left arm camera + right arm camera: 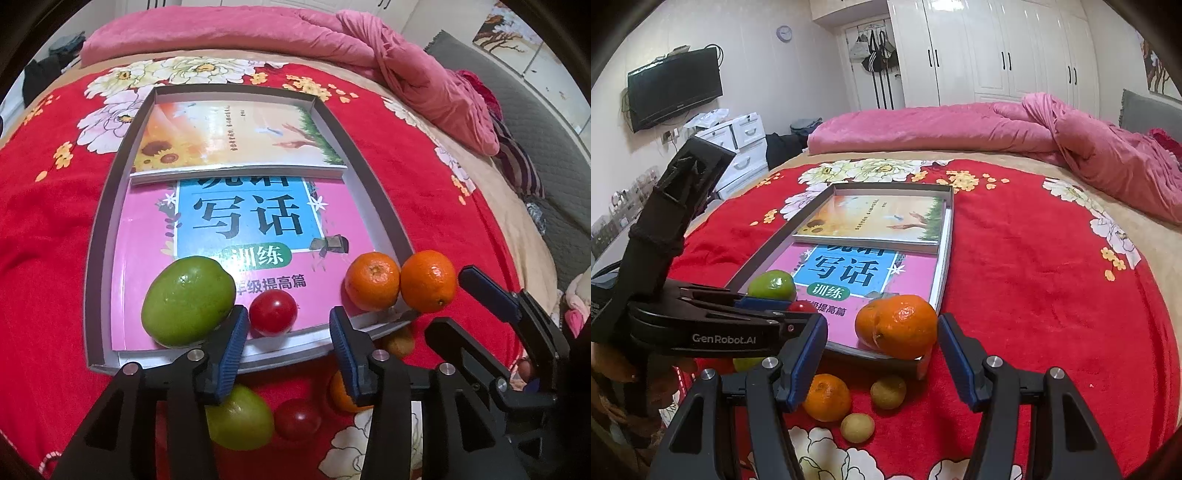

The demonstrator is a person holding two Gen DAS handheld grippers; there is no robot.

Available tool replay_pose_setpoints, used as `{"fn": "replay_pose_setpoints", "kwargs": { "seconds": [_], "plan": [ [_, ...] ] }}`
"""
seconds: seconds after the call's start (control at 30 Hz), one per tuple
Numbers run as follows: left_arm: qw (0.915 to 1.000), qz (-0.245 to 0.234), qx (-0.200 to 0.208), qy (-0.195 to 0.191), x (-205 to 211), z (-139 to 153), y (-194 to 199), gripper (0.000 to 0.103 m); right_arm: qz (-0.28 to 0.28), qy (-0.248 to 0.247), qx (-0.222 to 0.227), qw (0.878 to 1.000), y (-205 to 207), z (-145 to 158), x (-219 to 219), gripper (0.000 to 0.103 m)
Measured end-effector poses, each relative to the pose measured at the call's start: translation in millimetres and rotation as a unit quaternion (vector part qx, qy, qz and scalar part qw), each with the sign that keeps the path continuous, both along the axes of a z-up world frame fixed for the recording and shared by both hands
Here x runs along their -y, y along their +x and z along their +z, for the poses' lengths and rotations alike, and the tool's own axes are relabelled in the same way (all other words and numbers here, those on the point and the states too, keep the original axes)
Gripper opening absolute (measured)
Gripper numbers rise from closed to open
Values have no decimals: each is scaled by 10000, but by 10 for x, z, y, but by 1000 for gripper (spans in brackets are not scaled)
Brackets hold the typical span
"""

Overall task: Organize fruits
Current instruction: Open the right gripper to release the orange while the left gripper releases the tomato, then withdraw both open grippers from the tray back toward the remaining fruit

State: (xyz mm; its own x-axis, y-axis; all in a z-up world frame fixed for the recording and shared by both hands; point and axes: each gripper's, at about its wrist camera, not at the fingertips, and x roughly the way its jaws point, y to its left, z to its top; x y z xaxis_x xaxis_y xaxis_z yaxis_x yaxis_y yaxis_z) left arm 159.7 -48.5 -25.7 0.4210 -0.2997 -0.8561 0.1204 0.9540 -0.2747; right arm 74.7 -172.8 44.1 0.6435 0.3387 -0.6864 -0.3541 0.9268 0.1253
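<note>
Sorting fruit into the shallow box is the step in hand.

Left wrist view: the left gripper (288,332) stands part open, pads pressing on nothing; a small red fruit (273,312) rests free between its tips on the pink book (236,236), near the front edge of the box (96,236). A smooth, oval green fruit (188,300) lies beside the left pad. Two dimpled oranges (373,280) sit touching at the front right corner of the box. More fruit lies on the red blanket (44,236) in front of the box.

Right wrist view: the right gripper (882,350) hangs part open around the nearer orange (905,326); whether its pads grip it cannot be told. An orange (827,397) and two small yellow-brown fruits (888,392) remain on the blanket.

Judgement: next, a loose fruit must be picked up with a gentle squeeze, since round, glossy skins may roll or slip.
</note>
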Motion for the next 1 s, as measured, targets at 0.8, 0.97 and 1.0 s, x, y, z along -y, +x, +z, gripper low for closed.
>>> {"fn": "replay_pose_setpoints", "kwargs": {
  "seconds": [0.8,0.97,1.0],
  "plan": [
    [9986,128,478,-207,-146,354,-154,75,-183,83,190,9996,-21,109,65,79],
    [9979,201,572,-226,-210,432,-190,76,-291,110,253,9992,-12,138,105,84],
    [9977,229,593,-218,-231,448,-198,76,-305,114,258,9991,-8,141,110,84]
  ]
}}
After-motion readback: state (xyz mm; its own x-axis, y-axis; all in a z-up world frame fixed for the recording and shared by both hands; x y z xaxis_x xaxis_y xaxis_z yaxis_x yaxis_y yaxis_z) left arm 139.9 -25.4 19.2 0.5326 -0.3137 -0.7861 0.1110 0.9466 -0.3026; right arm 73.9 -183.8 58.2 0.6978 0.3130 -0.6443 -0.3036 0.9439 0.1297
